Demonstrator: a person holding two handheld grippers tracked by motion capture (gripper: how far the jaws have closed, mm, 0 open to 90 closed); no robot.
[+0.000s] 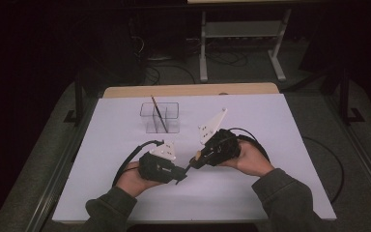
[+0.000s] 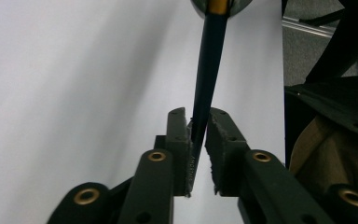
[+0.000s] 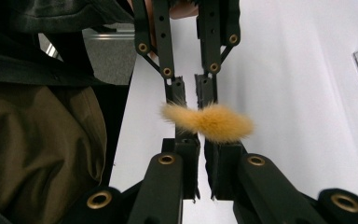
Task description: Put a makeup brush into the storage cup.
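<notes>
- My left tongs (image 2: 198, 123) are clamped narrow on the dark handle of a makeup brush (image 2: 208, 65); the shaft runs up and away from the pads toward its gold ferrule.
- My right tongs (image 3: 200, 145) have just closed down; the brush's tan bristle tuft (image 3: 209, 122) sits squashed across their tips, so both pairs grip the same brush, one at each end.
- From the high view, the brush spans the short gap between left tongs (image 1: 182, 175) and right tongs (image 1: 196, 159), held just above the white tabletop (image 1: 270, 183), near its front middle.
- Progress, as I judge it: the brush is up and mid-handover. Still left: one pair lets go, the other carries it to the clear organizer (image 1: 160, 117).
- One brush (image 1: 157, 112) already leans in the organizer, tilted, handle sticking up.
- Organizer sits well apart, farther back on the tabletop; bare tabletop lies between it and the tongs.
- In the way: that leaning brush takes up the middle, so the new one should go in beside it. The cables trail behind my hands.
</notes>
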